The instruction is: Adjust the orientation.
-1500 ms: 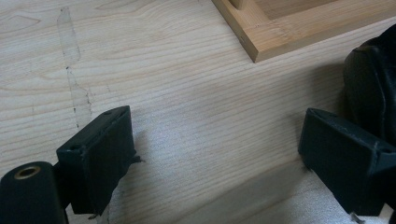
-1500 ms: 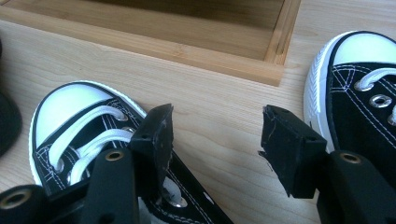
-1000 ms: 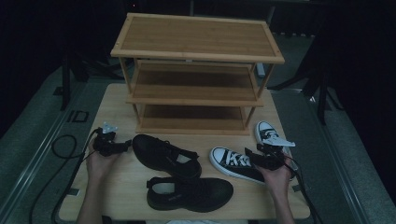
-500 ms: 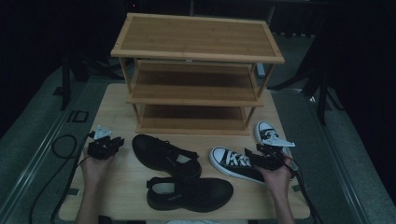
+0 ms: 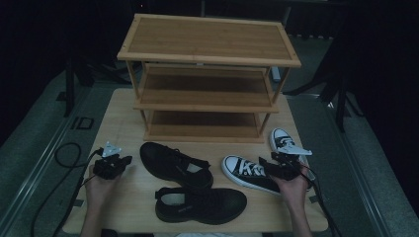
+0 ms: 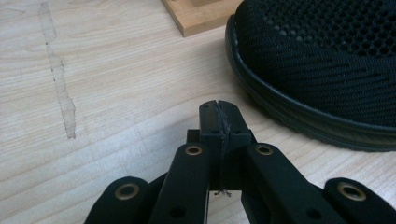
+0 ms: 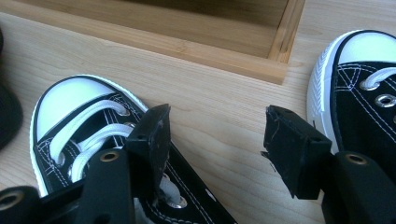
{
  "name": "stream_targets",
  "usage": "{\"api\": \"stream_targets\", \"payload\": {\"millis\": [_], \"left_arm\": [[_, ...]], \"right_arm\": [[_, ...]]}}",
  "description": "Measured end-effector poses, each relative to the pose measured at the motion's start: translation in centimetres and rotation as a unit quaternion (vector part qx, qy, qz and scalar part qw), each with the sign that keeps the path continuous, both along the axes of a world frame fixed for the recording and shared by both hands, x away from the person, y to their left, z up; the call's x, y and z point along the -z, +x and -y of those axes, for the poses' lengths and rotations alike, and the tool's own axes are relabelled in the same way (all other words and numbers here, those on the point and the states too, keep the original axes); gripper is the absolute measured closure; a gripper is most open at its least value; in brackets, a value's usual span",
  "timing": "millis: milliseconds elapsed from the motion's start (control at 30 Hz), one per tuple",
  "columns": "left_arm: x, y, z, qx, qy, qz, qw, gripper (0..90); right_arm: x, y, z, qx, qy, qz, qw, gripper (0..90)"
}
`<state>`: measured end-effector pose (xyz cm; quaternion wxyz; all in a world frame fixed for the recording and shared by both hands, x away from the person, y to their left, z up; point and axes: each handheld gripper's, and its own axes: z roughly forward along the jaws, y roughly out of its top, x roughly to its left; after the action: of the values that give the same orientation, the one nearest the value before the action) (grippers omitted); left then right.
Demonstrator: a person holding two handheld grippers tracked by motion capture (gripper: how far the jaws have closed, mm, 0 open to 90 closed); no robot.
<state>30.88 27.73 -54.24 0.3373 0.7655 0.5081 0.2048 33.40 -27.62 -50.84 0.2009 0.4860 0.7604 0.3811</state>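
My left gripper [image 5: 126, 161] hovers over the table left of a black mesh shoe [image 5: 174, 164]. Its jaws have just been closing and now meet with nothing between them. In the left gripper view the gripper [image 6: 219, 109] points at bare wood beside that shoe's toe [image 6: 327, 60]. A second black shoe [image 5: 200, 205] lies near the front edge. My right gripper [image 5: 264, 164] stands open over a black-and-white sneaker [image 5: 244, 170]. In the right gripper view the gripper [image 7: 215, 126] spans the gap between this sneaker [image 7: 74, 121] and its mate [image 7: 364, 93].
A three-tier wooden shoe rack [image 5: 207, 74] stands at the back of the table [image 5: 123, 123], all its shelves bare. Its base [image 7: 187, 32] lies just beyond the sneakers. The other sneaker [image 5: 282, 140] sits by the rack's right foot. Cables trail off the left side.
The left gripper's jaws went from open to shut on nothing, and it drew back a little from the black shoe toward the person. The right gripper stayed put.
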Motion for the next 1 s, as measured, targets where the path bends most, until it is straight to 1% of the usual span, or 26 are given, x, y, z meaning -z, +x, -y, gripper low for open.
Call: {"api": "stream_targets", "payload": {"millis": [67, 133, 167, 267, 367, 467, 567, 633, 667, 900, 1000], "left_arm": [[0.2, 0.0, 0.4, 0.007, 0.002, -0.008, 0.9999, 90.0], [0.5, -0.1, 0.9, 0.016, 0.01, -0.016, 0.9997, 90.0], [0.5, -0.1, 0.9, 0.016, 0.01, -0.016, 0.9997, 90.0], [0.7, -0.2, 1.6, 0.026, 0.018, -0.025, 0.9992, 90.0], [0.9, -0.3, 2.6, 0.037, 0.036, -0.034, 0.9981, 90.0], [0.8, -0.3, 3.0, 0.041, 0.035, -0.036, 0.9979, 90.0], [0.8, -0.1, 3.5, 0.047, 0.042, -0.036, 0.9974, 90.0], [0.7, 0.1, 3.9, 0.043, 0.051, -0.036, 0.9971, 90.0], [0.7, 0.1, 3.9, 0.043, 0.051, -0.036, 0.9971, 90.0], [0.7, 1.9, 4.8, 0.036, 0.058, -0.034, 0.9971, 90.0], [0.7, 2.7, 5.3, 0.038, 0.062, -0.033, 0.9969, 90.0]], "right_arm": [[0.0, 0.0, 0.0, 0.0, 0.0, 0.0, 1.0, 40.9], [0.0, 0.0, 0.0, 0.0, 0.0, -0.001, 1.0, 40.9], [0.0, 0.0, 0.0, 0.0, 0.0, -0.001, 1.0, 40.9], [0.0, 0.0, 0.0, -0.001, 0.0, -0.001, 1.0, 40.9], [0.0, 0.0, 0.0, -0.002, 0.0, -0.001, 1.0, 40.9], [0.0, 0.0, 0.0, -0.002, -0.001, -0.002, 1.0, 40.9], [0.0, 0.0, 0.0, -0.002, -0.001, -0.001, 1.0, 40.9], [0.0, 0.0, 0.0, -0.002, -0.001, -0.002, 1.0, 40.9], [0.0, 0.0, 0.0, -0.002, -0.001, -0.002, 1.0, 40.9], [0.0, 0.1, 0.0, -0.003, -0.001, -0.003, 1.0, 40.9], [0.0, 0.1, 0.0, -0.003, -0.001, -0.003, 1.0, 40.9]]}}
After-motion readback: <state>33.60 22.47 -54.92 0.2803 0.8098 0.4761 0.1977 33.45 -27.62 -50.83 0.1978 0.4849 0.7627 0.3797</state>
